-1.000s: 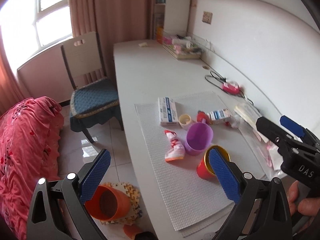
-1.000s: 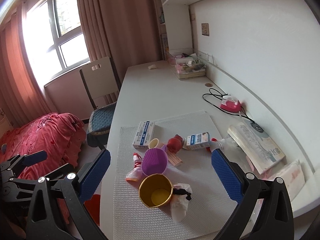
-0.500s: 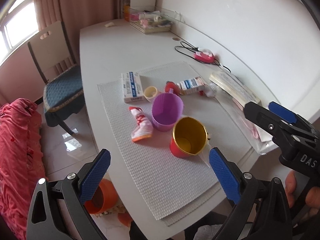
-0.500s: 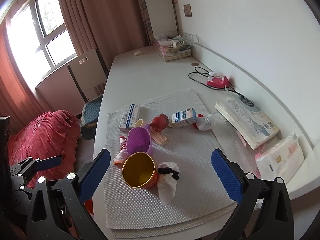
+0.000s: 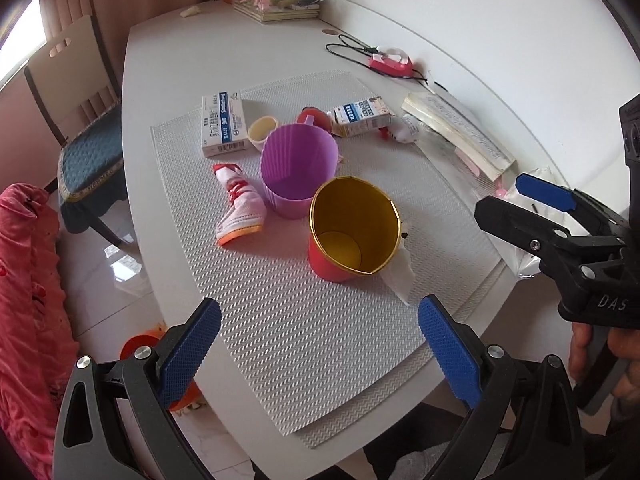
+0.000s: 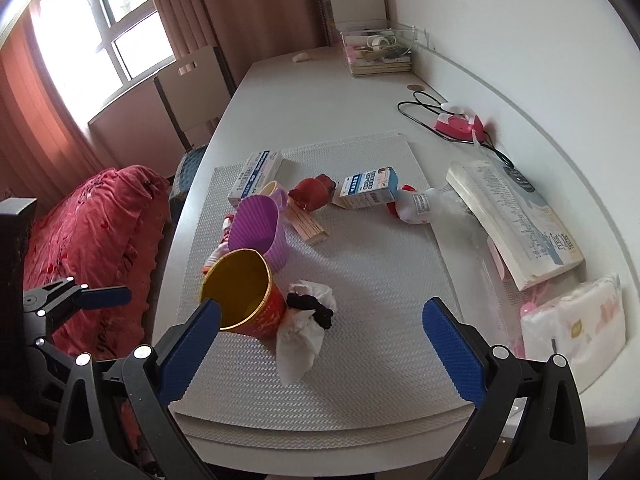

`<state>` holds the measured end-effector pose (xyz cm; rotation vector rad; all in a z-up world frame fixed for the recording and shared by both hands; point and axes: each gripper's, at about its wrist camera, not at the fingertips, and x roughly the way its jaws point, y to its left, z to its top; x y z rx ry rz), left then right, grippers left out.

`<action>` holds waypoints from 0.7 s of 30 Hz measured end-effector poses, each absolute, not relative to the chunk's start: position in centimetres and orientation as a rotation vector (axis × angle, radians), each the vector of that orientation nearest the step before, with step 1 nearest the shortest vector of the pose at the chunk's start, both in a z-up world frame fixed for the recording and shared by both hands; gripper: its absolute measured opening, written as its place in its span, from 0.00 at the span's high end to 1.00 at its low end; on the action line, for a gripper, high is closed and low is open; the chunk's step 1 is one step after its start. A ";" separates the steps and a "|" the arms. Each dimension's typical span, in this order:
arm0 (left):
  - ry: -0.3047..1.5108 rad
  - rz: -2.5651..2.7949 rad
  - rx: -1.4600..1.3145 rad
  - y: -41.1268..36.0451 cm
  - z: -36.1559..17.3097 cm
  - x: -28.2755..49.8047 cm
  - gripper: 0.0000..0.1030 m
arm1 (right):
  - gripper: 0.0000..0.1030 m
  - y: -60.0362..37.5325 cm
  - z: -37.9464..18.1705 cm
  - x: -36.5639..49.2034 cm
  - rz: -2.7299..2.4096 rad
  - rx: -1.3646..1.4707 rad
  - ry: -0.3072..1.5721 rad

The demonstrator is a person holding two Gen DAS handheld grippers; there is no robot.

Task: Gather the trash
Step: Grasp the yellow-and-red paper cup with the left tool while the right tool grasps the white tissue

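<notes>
Both grippers, left gripper (image 5: pixel 318 346) and right gripper (image 6: pixel 320 346), wide, empty, above mat's (image 6: pixel 380 280) near edge.

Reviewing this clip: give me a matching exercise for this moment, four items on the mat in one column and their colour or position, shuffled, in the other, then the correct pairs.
Things:
1. Crumpled tissue
2. Purple cup
3. Blue and white medicine box
4. Small sock

Descriptions:
A. Lies flat at the far left part of the mat, beside a small cream cup
B. Pink and white with an orange edge, left of the purple cup
C. White, against the red cup with the gold inside, with something black on it
D. Upright, mouth open, just behind the red cup

Pairs: 1-C, 2-D, 3-A, 4-B
</notes>
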<state>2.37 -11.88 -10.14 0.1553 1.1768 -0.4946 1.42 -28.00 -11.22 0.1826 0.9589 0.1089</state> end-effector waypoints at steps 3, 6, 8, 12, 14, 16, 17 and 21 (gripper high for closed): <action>1.187 -0.490 0.138 -12.3 -11.1 2.6 0.05 | 0.11 -28.8 -12.4 2.0 0.166 0.182 0.996; 1.200 -0.490 0.111 -13.0 -11.8 2.8 0.05 | 0.15 -29.3 -13.5 2.7 0.216 0.197 1.034; 1.195 -0.493 0.102 -13.5 -12.1 2.9 0.05 | 0.19 -29.5 -14.3 3.1 0.252 0.189 1.053; 1.184 -0.486 0.100 -14.2 -12.7 3.3 0.05 | 0.33 -30.1 -15.7 4.2 0.323 0.212 1.105; 1.179 -0.484 0.097 -14.4 -13.0 3.7 0.05 | 0.33 -30.6 -16.0 4.4 0.333 0.227 1.115; 1.180 -0.475 0.090 -14.3 -13.3 4.1 0.05 | 0.33 -30.8 -16.2 4.7 0.329 0.221 1.117; 1.182 -0.475 0.083 -14.3 -13.5 4.4 0.05 | 0.33 -31.0 -16.3 4.9 0.328 0.217 1.119; 1.190 -0.471 0.077 -14.6 -14.4 5.4 0.05 | 0.33 -30.9 -16.6 5.6 0.356 0.192 1.127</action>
